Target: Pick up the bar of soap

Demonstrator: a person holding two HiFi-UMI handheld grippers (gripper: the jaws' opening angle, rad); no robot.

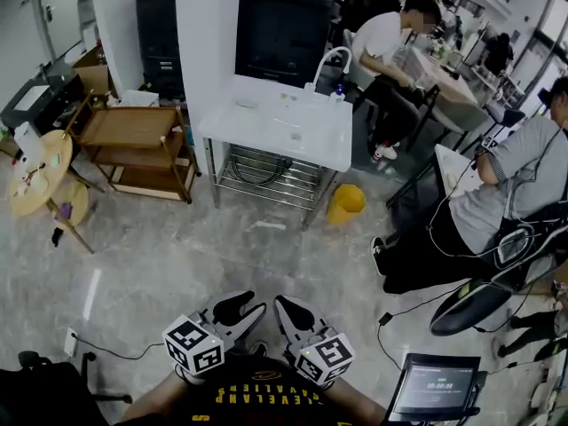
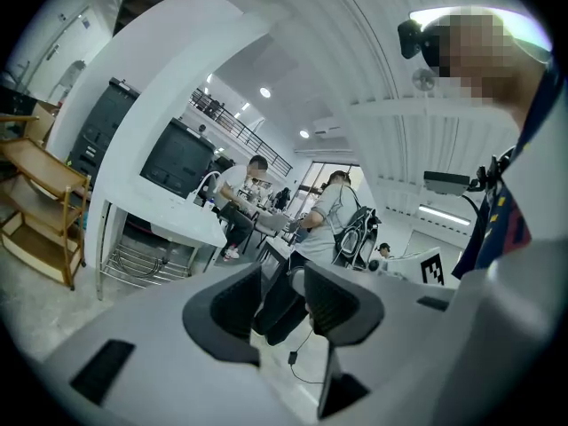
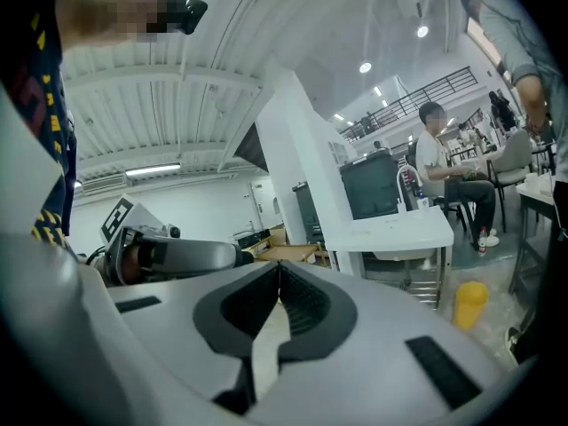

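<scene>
Head view: both grippers sit low at 6 o'clock, tucked against the person's body. The left gripper (image 1: 251,311) and right gripper (image 1: 286,311) are side by side and well apart from the white desk (image 1: 266,127) at 12 o'clock, which looks like a resting carry before any approach. The soap is probably among the small pale things on that desk, but they are too small to tell which. A yellow bin (image 1: 346,202) stands on the floor by the desk's 5 o'clock corner. Left gripper view: the left gripper (image 2: 284,293) has its jaws narrowly apart with nothing between them, and the desk (image 2: 169,213) lies at 9 o'clock. Right gripper view: the right gripper (image 3: 279,295) is closed, its pads meeting on nothing. The desk (image 3: 399,229) lies at 2 o'clock and the bin (image 3: 470,302) at 4 o'clock, so the reach is not yet begun.
</scene>
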